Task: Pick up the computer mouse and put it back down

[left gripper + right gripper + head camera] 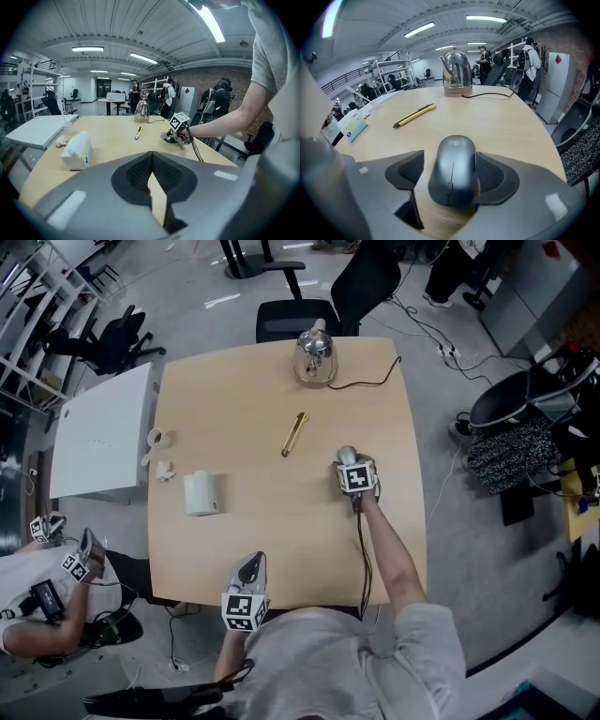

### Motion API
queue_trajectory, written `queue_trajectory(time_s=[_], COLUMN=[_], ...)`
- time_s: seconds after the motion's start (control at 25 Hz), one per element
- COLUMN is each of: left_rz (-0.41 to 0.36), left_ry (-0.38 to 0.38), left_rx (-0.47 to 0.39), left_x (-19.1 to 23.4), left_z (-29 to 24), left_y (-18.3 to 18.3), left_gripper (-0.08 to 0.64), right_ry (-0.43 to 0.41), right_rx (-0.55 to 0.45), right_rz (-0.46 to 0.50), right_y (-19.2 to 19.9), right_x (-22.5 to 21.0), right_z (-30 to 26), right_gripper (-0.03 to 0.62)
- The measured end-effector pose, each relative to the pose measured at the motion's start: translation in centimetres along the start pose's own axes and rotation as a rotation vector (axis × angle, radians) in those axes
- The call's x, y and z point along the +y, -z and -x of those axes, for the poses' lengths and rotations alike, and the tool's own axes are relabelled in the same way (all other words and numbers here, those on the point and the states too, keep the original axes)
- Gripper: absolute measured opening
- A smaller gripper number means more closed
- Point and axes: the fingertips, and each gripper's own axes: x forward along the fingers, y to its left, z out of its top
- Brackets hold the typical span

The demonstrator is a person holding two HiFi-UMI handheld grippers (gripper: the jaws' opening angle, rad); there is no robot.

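The computer mouse (452,176) lies flat on the desk (244,399), right of centre in the head view. It sits between the jaws of the right gripper (451,164), which stand open, with a clear gap at the left pad. A yellow pen (294,433) lies further up the frame, and a steel kettle (315,357) stands near the top edge. At lower centre the left gripper (152,154) is closed and empty.

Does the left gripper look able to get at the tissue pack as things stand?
Likely yes: only bare table lies between the left gripper and the tissue pack, though its shut jaws must open first.
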Motion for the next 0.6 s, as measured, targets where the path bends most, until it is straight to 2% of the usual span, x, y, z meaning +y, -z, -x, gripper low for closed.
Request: queue_trajectory(time_s=[0.12, 0.32, 0.6], left_rz=[-0.001, -0.004, -0.013], left_ry=[0.001, 0.002, 0.016], left_rx=[-0.002, -0.010, -0.020], left_x=[-0.2, -0.1, -0.5], left_z=[0.1, 0.2, 0.4], left_y=[-0.1, -0.2, -0.2], left_gripper=[0.020, 0.020, 0.020], right_ry=[-0.005, 0.002, 0.024], right_rx=[-0.022, -0.028, -0.051], right_rz=[0.034, 0.038, 0.044], right_y=[-0.5, -0.7, -0.9], right_x=[0.1, 0.3, 0.6], right_z=[-0.2, 0.5, 2.1], right_gripper=[0.351, 0.347, 0.275])
